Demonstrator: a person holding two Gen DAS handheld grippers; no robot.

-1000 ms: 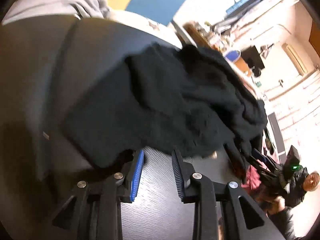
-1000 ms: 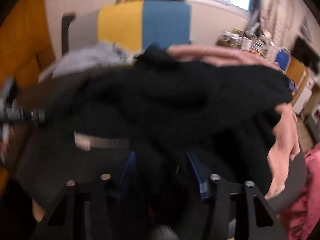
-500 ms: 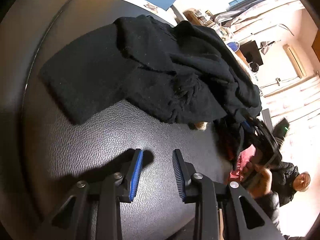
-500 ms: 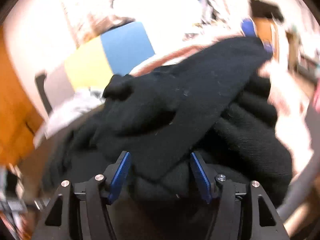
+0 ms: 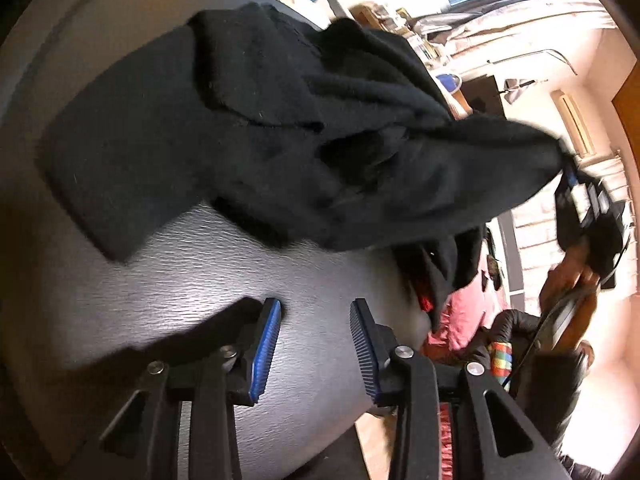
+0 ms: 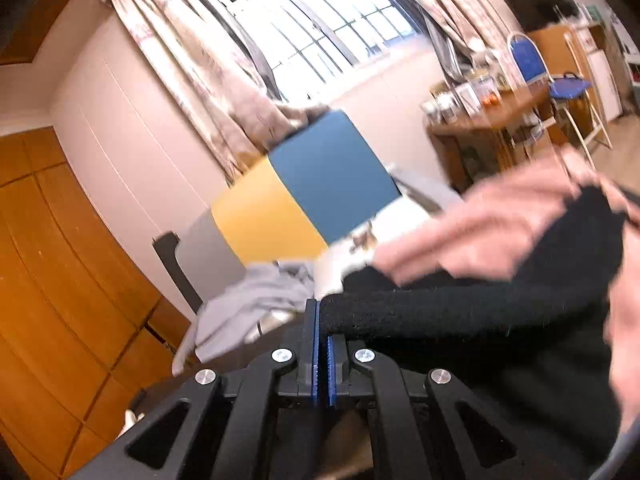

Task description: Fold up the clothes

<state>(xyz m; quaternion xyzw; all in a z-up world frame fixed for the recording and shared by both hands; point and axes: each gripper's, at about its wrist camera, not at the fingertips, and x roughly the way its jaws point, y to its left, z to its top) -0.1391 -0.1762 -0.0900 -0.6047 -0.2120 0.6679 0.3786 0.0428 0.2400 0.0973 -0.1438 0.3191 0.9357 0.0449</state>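
**Black garment lifted at one edge, left tongs idle**

Dark leather-grain tabletop (image 5: 224, 264), rounded edge, fills most of the left wrist view. On it lies the black knit garment (image 5: 248, 136), crumpled; one flat panel spreads to the left, the rest is bunched and drawn up off the surface toward the right, where it tapers to a point at the right tongs. In the right wrist view the same garment hangs to the right of the tongs as a thick rolled edge. A pink cloth (image 6: 500, 216) lies across it behind; a grey garment (image 6: 256, 300) sits heaped further back, left.

Right tongs (image 6: 322, 344): blue pads have just closed together; the black rolled edge sits at their tips, so they look shut on a thin pinch of it, though the contact itself is partly hidden. Left tongs (image 5: 316, 320): jaws have just been opening, parted, nothing between them, hovering over bare tabletop just short of the garment's near edge.

Handling, as a judgement: soft, fuzzy, light, floppy; it will sag and bunch, won't slip much. Best held at a hem or corner, the flat left panel's edge being the free one for the left tongs.

No readable label, brand or writing on the garment.
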